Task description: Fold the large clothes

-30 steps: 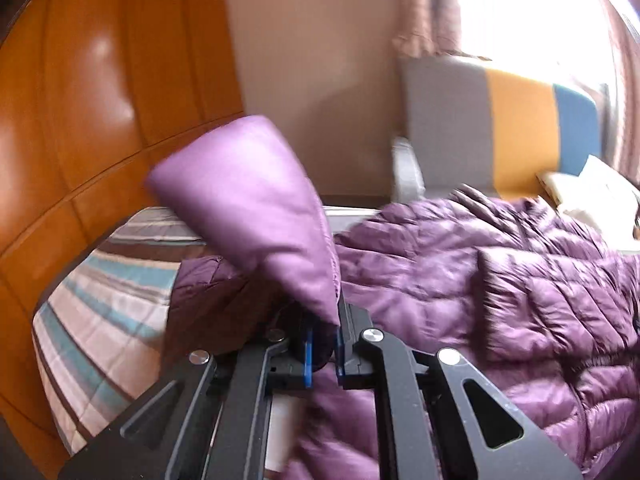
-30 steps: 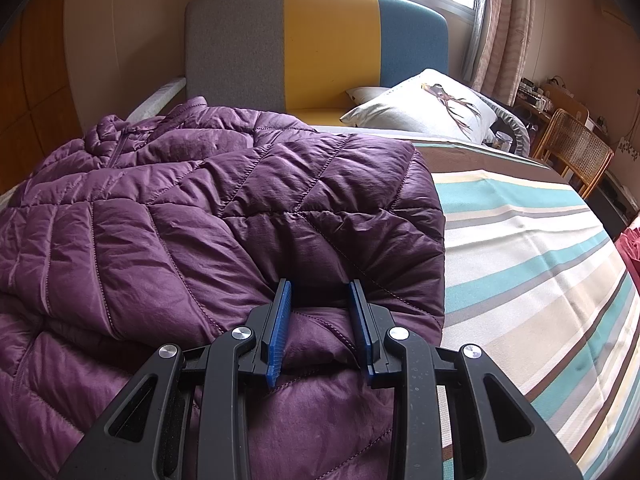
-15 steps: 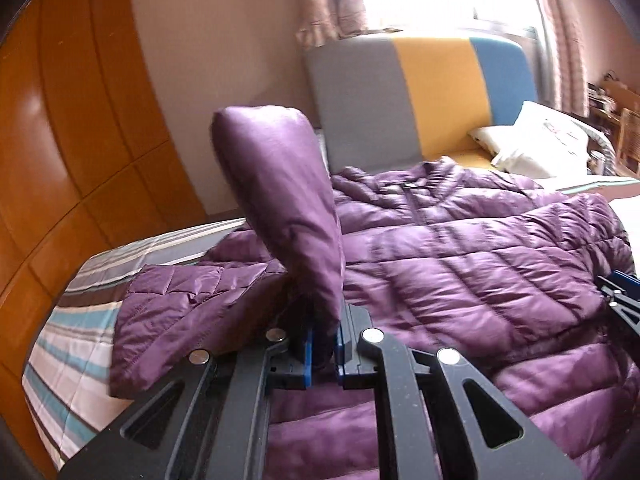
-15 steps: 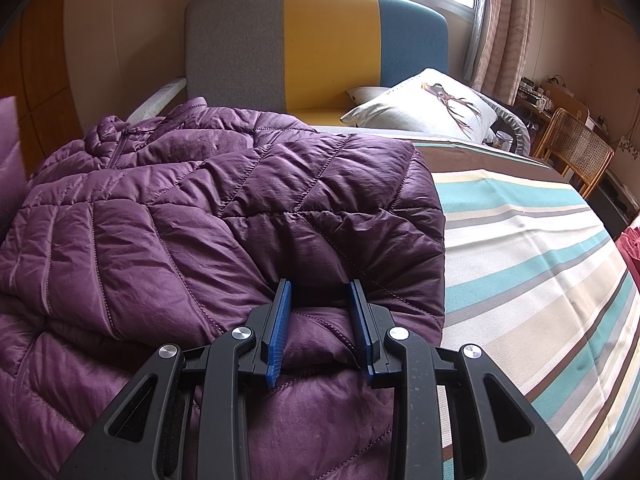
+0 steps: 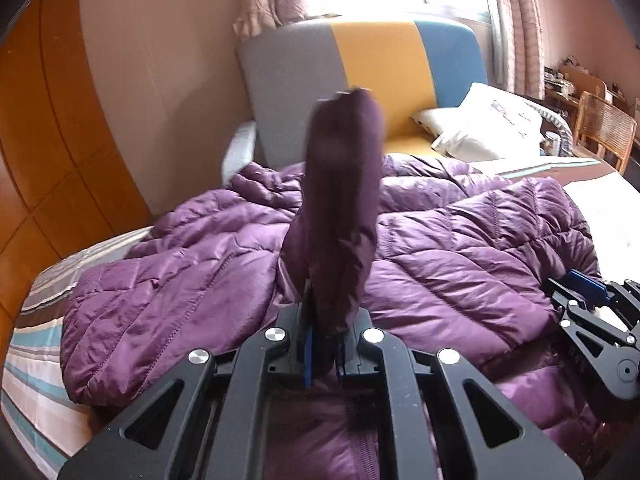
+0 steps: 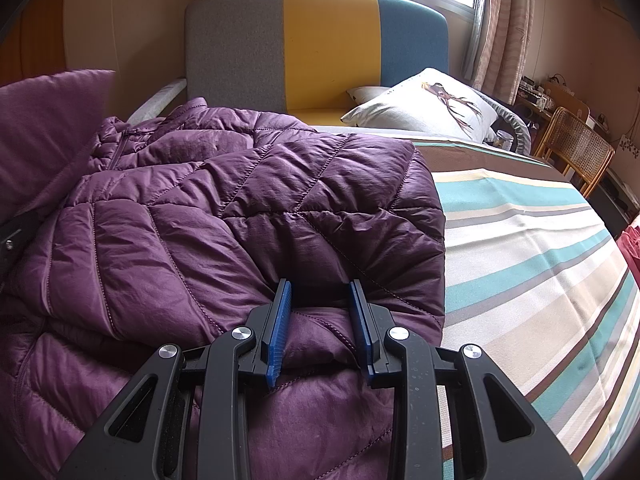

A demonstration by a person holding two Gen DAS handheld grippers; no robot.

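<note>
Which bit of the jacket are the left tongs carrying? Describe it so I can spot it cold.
Find the bed with the striped sheet and the purple puffer jacket spread on it. The sleeve stands up from the shut left tongs. Unlike the quilted body lying flat, it is smooth and raised.

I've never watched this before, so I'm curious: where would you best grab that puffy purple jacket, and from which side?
By a thin edge such as the sleeve end, coming in from the near side: the left gripper pinches it shut there. The quilted body of the jacket is bulky; the right gripper only straddles a thick fold.
</note>
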